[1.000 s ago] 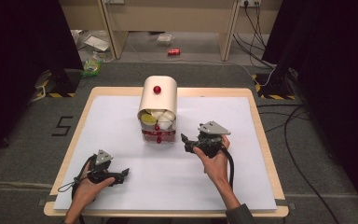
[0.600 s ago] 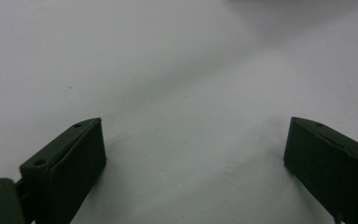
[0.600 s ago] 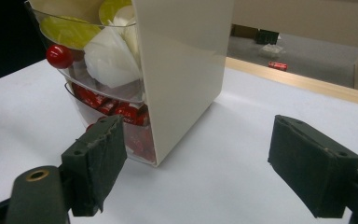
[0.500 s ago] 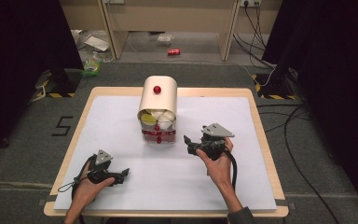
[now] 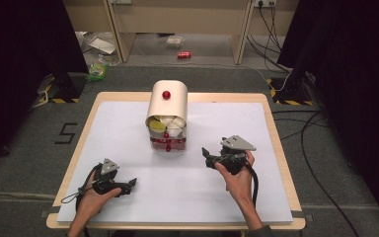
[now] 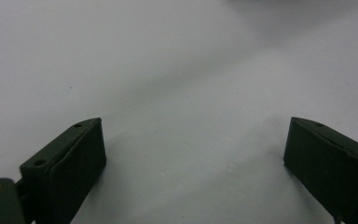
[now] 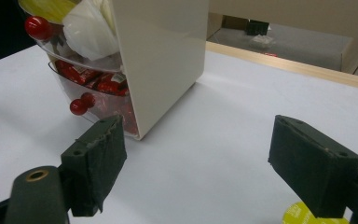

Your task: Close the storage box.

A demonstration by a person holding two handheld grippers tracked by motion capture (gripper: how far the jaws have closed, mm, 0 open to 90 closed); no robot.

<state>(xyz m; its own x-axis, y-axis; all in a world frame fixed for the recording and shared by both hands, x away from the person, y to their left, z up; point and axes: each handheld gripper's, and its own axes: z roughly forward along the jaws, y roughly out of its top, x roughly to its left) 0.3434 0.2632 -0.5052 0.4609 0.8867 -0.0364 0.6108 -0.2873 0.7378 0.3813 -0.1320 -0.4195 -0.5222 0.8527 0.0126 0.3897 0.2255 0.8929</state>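
Cream drawer box (image 5: 167,116) stands mid-table, drawers facing person, easy reach. Right gripper (image 5: 211,157) near its right side, jaws spread wide, empty; yellow disc (image 7: 307,215) lies under it. Left gripper (image 5: 130,185) rests low near front edge, jaws spread, empty, parked clear.

High view overlooks the table (image 5: 227,133); claw cameras skim it, apparently close.

In the right gripper view, the cream cabinet (image 7: 158,60) is cut off by the top edge, and its clear drawers (image 7: 93,93) run out at the left. A yellow-green round thing (image 7: 303,215) is half hidden behind the right jaw and the bottom edge. From the high view, the drawer contents (image 5: 167,129) are too small to tell.
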